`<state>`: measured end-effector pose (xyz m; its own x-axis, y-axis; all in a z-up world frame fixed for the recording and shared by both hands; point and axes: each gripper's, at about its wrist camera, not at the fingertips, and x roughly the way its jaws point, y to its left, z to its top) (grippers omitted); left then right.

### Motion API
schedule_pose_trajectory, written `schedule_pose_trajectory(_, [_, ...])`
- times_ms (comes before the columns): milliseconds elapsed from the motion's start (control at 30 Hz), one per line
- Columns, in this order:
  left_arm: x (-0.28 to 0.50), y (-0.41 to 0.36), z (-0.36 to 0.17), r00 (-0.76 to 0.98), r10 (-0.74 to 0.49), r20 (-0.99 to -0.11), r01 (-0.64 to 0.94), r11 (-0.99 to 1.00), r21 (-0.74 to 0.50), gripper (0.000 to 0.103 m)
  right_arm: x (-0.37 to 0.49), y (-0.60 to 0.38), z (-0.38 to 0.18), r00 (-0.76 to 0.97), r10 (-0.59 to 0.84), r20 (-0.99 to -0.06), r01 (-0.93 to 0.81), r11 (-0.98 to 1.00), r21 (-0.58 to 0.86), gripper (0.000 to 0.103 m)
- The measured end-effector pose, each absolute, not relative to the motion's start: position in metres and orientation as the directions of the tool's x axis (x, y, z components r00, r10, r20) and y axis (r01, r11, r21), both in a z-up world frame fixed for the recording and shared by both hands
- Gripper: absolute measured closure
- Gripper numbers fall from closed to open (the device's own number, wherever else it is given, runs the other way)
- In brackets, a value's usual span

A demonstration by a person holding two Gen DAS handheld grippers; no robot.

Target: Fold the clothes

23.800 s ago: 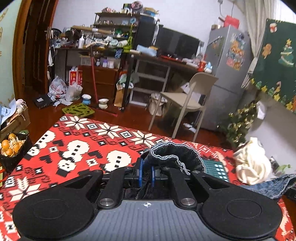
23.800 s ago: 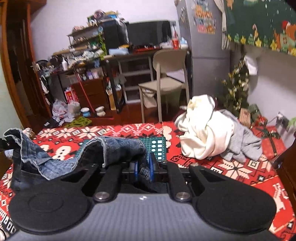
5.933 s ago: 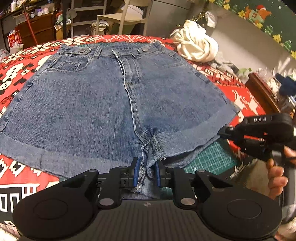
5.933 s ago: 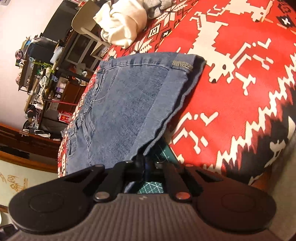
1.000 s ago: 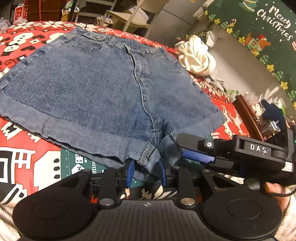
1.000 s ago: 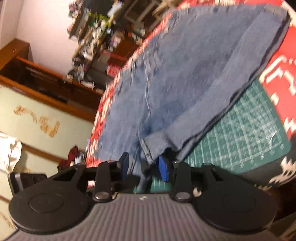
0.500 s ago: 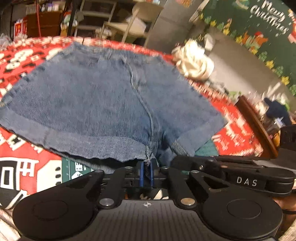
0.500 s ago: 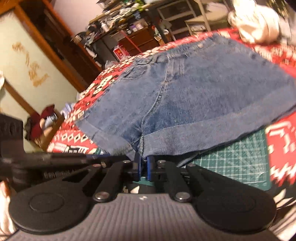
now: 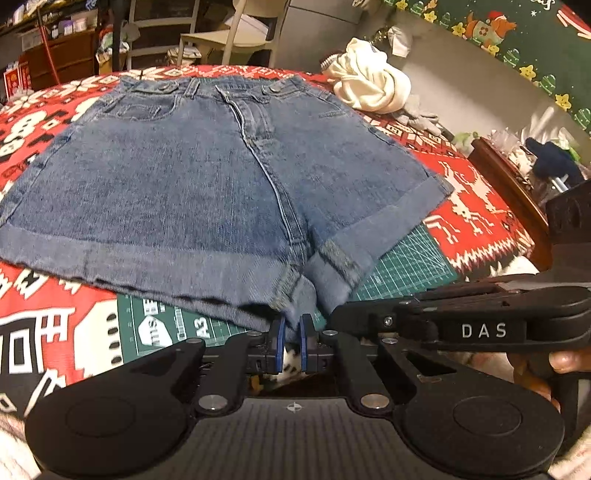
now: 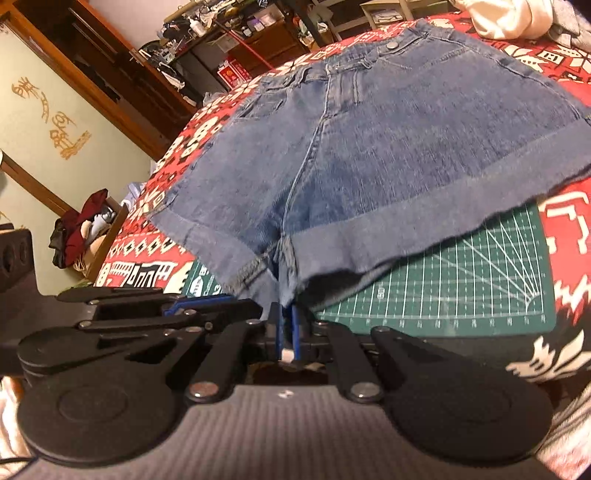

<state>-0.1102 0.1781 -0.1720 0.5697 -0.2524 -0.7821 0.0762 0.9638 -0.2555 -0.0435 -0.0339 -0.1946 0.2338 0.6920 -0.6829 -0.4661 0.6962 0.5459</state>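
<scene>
Blue denim shorts (image 9: 207, 177) lie spread flat, front up, on the red patterned cloth, waistband at the far side, cuffed hems toward me. My left gripper (image 9: 291, 332) is shut on the hem fabric at the crotch, its blue pads pinching denim. Just to its right the right gripper (image 9: 369, 314) lies side by side with it, marked DAS. In the right wrist view the shorts (image 10: 388, 147) fill the middle, and my right gripper (image 10: 286, 325) is shut on the same crotch hem, the left gripper (image 10: 199, 306) lying just left of it.
A green cutting mat (image 9: 402, 266) shows under the hems, on the red patterned cloth (image 9: 476, 199). A white garment heap (image 9: 369, 85) sits at the far right beside a grey piece. A dark wooden edge (image 9: 506, 177) runs on the right. A chair (image 9: 236, 33) and cluttered shelves stand behind.
Both grippers, open around the crotch hem a second ago, have closed on it. The right gripper has rolled upright and lifted a little; the hem is slightly raised off the mat.
</scene>
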Motion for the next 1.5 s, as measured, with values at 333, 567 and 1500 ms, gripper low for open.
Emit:
schedule_pose_trajectory(333, [-0.112, 0.224, -0.142, 0.671, -0.23, -0.705, -0.051, 0.934, -0.353, 0.096, -0.032, -0.048, -0.159, 0.277, 0.75, -0.6, -0.471, 0.651, 0.596, 0.093])
schedule_pose_trajectory(567, [-0.077, 0.242, -0.171, 0.612, -0.119, -0.782, -0.154, 0.952, -0.265, 0.096, -0.015, -0.025, -0.166, 0.29, 0.747, -0.598, -0.497, 0.651, 0.573, 0.093])
schedule_pose_trajectory(1500, [-0.09, 0.406, -0.163, 0.638, 0.139, -0.758, -0.51, 0.813, -0.28, 0.1, 0.006, -0.023, -0.171, 0.295, 0.715, -0.635, -0.478, 0.685, 0.55, 0.089])
